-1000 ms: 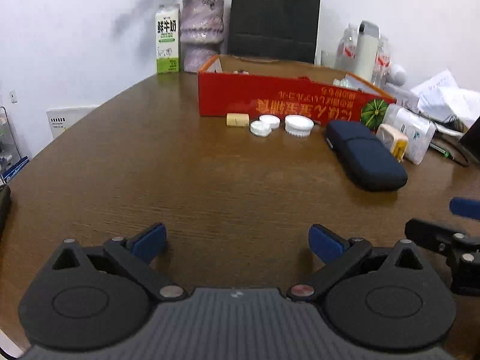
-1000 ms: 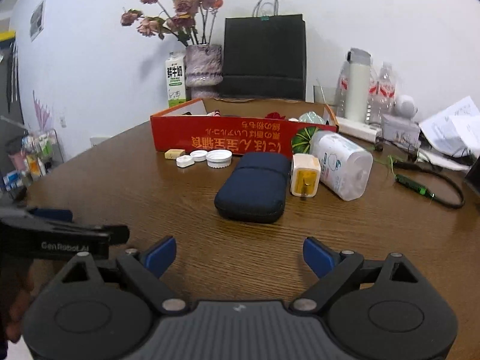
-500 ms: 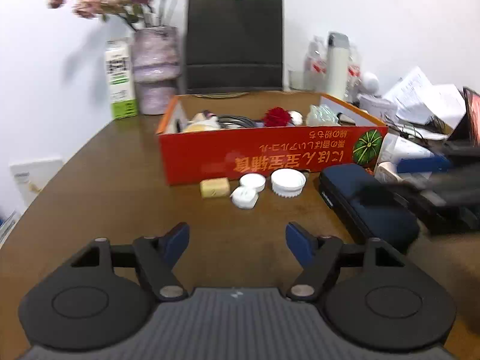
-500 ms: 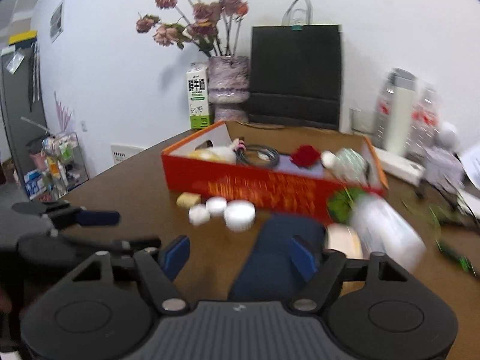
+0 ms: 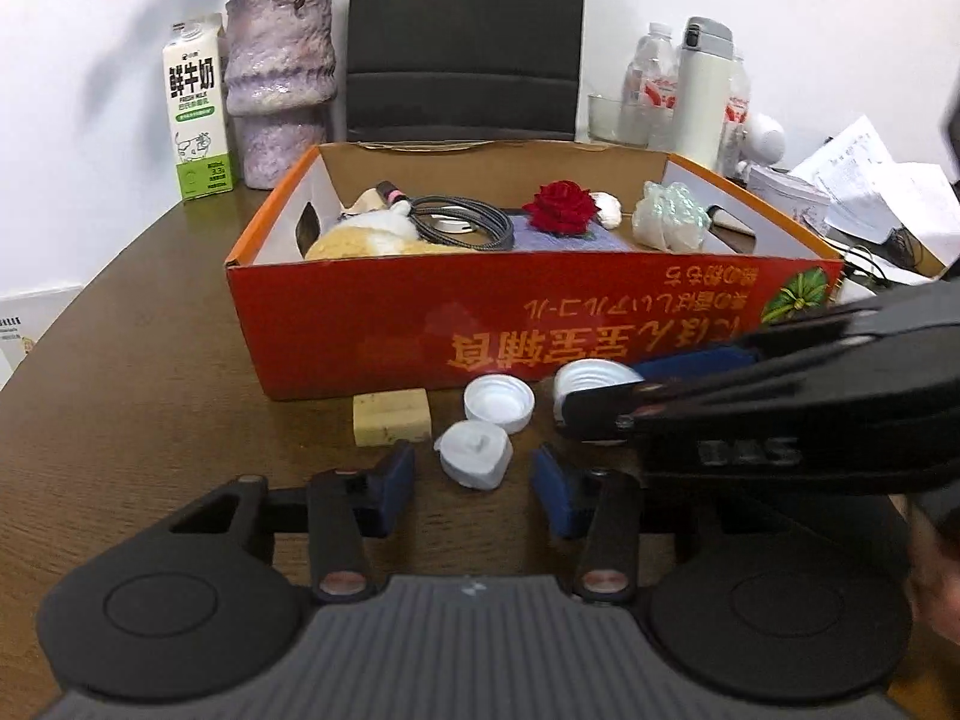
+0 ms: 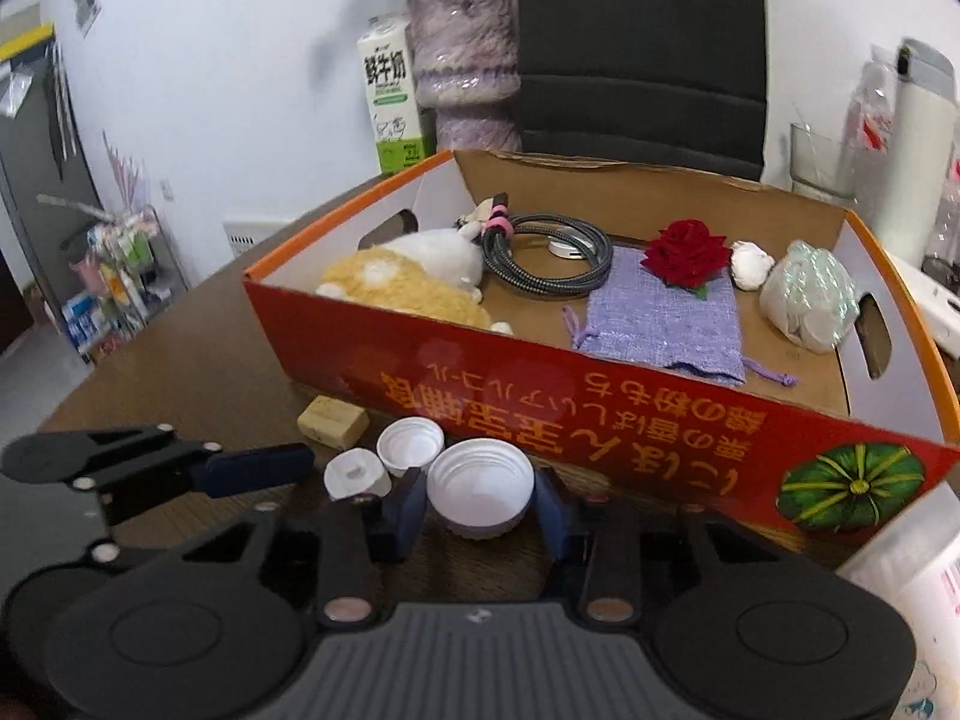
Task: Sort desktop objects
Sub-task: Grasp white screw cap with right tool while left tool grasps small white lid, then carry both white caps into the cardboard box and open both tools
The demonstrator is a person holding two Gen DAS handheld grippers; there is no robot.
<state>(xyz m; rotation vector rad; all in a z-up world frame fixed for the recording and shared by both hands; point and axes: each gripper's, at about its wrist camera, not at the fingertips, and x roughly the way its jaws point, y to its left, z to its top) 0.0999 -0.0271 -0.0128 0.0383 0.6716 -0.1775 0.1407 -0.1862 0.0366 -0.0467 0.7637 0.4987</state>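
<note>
Three white caps and a tan eraser block [image 5: 391, 417] lie on the brown table before a red cardboard box [image 5: 456, 324]. My left gripper [image 5: 474, 483] is open, its fingers on either side of the small white cap [image 5: 474, 456]. A middle cap [image 5: 498, 405] lies just beyond. My right gripper [image 6: 480, 507] is open, its fingers on either side of the large ribbed cap [image 6: 480, 489], not closed on it. In the left wrist view the right gripper partly hides this cap [image 5: 585, 381]. The small cap [image 6: 357, 474], eraser [image 6: 332, 420] and box [image 6: 540, 384] also show in the right wrist view.
The box holds a plush toy [image 6: 414, 276], a coiled cable [image 6: 552, 258], a purple pouch [image 6: 660, 312], a red rose [image 6: 684, 252] and a wrapped bundle [image 6: 807, 294]. Behind it stand a milk carton [image 5: 195, 120], vase [image 5: 279, 84], black chair [image 5: 462, 42] and bottles [image 5: 702, 90].
Both grippers have moved forward to the caps in front of the box. Their fingers have narrowed around a cap each. The dark blue case has left both views.
</note>
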